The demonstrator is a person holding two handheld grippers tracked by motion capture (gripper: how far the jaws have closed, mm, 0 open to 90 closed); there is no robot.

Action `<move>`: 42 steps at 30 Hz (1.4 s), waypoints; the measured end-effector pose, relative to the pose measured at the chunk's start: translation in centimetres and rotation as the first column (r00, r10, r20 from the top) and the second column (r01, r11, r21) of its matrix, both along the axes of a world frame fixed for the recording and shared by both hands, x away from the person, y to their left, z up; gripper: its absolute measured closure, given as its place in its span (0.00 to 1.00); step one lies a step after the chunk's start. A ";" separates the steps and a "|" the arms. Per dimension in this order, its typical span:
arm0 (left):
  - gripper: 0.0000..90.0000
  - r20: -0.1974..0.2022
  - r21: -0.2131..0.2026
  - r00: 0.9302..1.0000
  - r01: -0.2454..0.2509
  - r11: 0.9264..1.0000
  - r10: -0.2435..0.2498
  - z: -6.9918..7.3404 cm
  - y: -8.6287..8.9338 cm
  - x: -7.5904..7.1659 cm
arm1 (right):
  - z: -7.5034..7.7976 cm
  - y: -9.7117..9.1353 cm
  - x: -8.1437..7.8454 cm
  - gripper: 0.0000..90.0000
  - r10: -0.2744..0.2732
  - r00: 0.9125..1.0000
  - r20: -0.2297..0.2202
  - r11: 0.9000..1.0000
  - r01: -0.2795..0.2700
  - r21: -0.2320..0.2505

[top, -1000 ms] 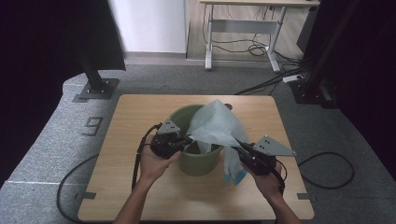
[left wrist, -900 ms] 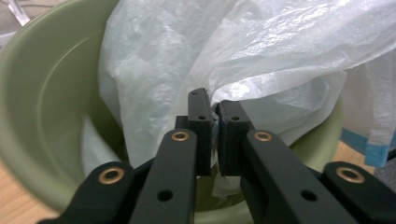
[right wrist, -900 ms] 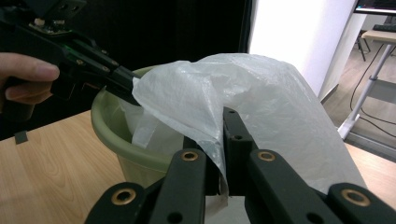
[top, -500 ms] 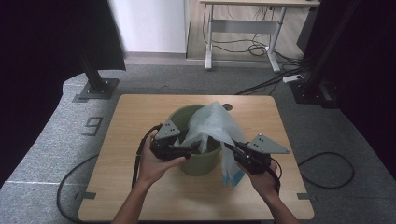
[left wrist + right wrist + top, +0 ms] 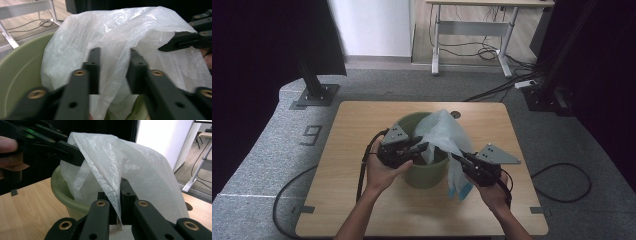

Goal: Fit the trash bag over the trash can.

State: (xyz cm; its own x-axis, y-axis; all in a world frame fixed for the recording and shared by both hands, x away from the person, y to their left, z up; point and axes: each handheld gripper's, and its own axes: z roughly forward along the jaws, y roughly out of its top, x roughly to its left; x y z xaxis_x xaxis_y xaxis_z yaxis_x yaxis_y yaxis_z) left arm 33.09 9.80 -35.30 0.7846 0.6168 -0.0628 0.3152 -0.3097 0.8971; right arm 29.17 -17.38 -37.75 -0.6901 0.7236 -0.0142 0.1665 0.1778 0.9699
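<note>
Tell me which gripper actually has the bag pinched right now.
The right gripper: its jaws are shut on a fold of the white plastic bag. The left gripper has been closing, but its jaws stand apart with the film between them over the green bin.

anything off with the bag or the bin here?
Yes. The plastic bag isn't lining the green bin: it stands bunched above the rim, with one side hanging down the outside towards the table. The right gripper pinches one fold; the left gripper, jaws just closing, has film between them.
</note>
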 end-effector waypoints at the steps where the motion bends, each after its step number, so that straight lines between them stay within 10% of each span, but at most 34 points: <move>1: 0.84 0.000 0.000 1.000 0.000 1.000 0.000 0.0 0.0 0.0 | 0.0 0.0 0.0 0.95 0.001 1.000 0.000 1.000 -0.001 0.001; 5: 0.99 -0.017 -0.009 1.000 -0.003 1.000 0.003 -0.1 0.3 0.1 | -0.1 -0.1 -0.1 0.93 0.007 1.000 -0.002 1.000 -0.007 0.004; 13: 1.00 -0.040 0.022 0.996 -0.084 0.996 0.085 -1.1 2.1 0.5 | 0.1 -1.7 -1.7 0.56 0.113 0.993 0.034 0.987 -0.116 0.107; 18: 1.00 -0.032 0.047 0.989 -0.146 0.988 0.148 -1.1 4.0 0.8 | -0.3 -4.4 -2.0 0.47 0.065 0.998 0.020 0.982 -0.068 0.174; 30: 1.00 -0.079 0.005 0.971 -0.224 0.975 0.224 -1.3 7.3 2.2 | -4.3 -7.4 1.2 0.40 -0.062 0.993 -0.098 0.981 0.078 0.177; 38: 1.00 -0.097 0.000 0.964 -0.249 0.968 0.248 -1.4 8.6 2.8 | -7.7 -7.2 2.7 0.34 -0.039 0.989 -0.141 0.972 0.071 0.226; 42: 1.00 -0.095 -0.008 0.965 -0.247 0.969 0.245 -1.4 8.6 2.8 | -8.2 -6.8 2.9 0.58 -0.014 0.992 -0.127 0.977 0.041 0.207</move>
State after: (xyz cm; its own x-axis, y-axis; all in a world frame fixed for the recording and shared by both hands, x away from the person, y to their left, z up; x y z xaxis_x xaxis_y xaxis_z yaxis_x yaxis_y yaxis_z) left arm 35.87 18.41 -36.65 0.5988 0.7882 -0.1420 0.4617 -0.1949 0.8654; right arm 32.07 -24.19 -45.93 -0.6568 0.7201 0.2237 0.2899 -0.0328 0.9565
